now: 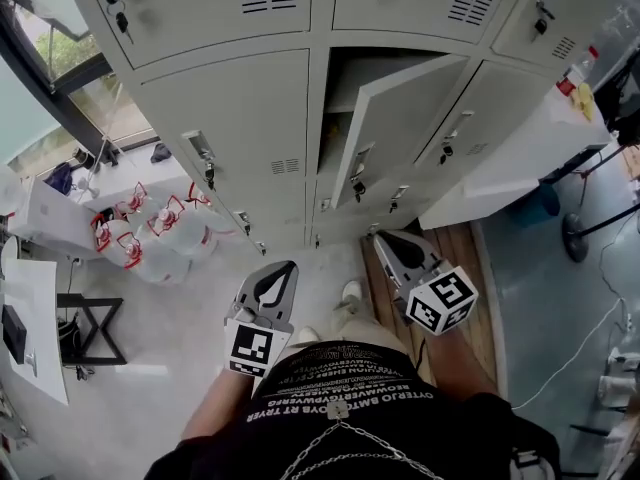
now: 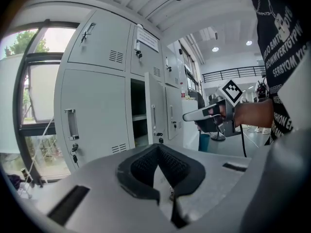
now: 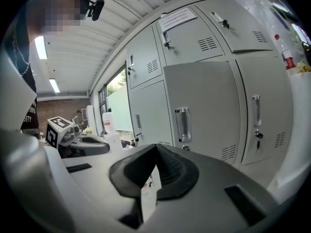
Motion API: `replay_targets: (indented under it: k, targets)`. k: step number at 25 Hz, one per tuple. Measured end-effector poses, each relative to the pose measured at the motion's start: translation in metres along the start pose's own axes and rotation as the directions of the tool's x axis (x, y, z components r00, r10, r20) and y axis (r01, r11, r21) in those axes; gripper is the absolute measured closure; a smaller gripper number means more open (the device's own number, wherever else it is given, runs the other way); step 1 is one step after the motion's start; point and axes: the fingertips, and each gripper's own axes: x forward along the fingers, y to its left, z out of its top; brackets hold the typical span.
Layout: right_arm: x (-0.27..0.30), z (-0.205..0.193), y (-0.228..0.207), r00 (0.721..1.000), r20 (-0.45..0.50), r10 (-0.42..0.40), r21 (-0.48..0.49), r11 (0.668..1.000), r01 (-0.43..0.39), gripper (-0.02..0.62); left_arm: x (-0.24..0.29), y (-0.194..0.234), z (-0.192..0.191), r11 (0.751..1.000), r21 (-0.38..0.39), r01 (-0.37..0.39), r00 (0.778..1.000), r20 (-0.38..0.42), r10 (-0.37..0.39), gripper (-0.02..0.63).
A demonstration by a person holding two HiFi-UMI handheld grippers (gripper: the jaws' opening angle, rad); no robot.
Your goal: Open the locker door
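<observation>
Left gripper (image 2: 156, 147) and right gripper (image 3: 155, 146) are both clamped shut on nothing, ribbed black pads (image 2: 144, 167) pressed together in smooth grey shells. Locker door (image 1: 395, 118), flat pale-grey sheet metal with a slim handle, hangs ajar ahead of the right one, touching neither.

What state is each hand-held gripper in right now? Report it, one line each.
Left hand-held gripper: closed, jaw tips together, holding nothing.
Right hand-held gripper: closed, jaw tips together, holding nothing.
</observation>
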Motion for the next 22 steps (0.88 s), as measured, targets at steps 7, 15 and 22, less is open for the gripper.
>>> replay_targets:
  k: [7, 15, 22]
  targets:
    - [0.052, 0.030, -0.031, 0.998, 0.038, 0.052, -0.015, 0.999, -0.051, 0.507, 0.010, 0.027, -0.005, 0.996, -0.021, -0.088, 0.995, -0.056, 0.086, 0.601]
    - [0.101, 0.046, -0.057, 0.996, 0.033, 0.079, -0.007, 0.997, -0.079, 0.450, 0.026, 0.047, 0.009, 0.988, -0.017, -0.153, 0.987, -0.046, 0.152, 0.601]
    - [0.121, 0.047, -0.058, 0.993, 0.035, 0.114, 0.023, 0.993, -0.115, 0.443, 0.019, 0.051, -0.004, 0.980, -0.046, -0.192, 0.979, -0.077, 0.188, 0.601]
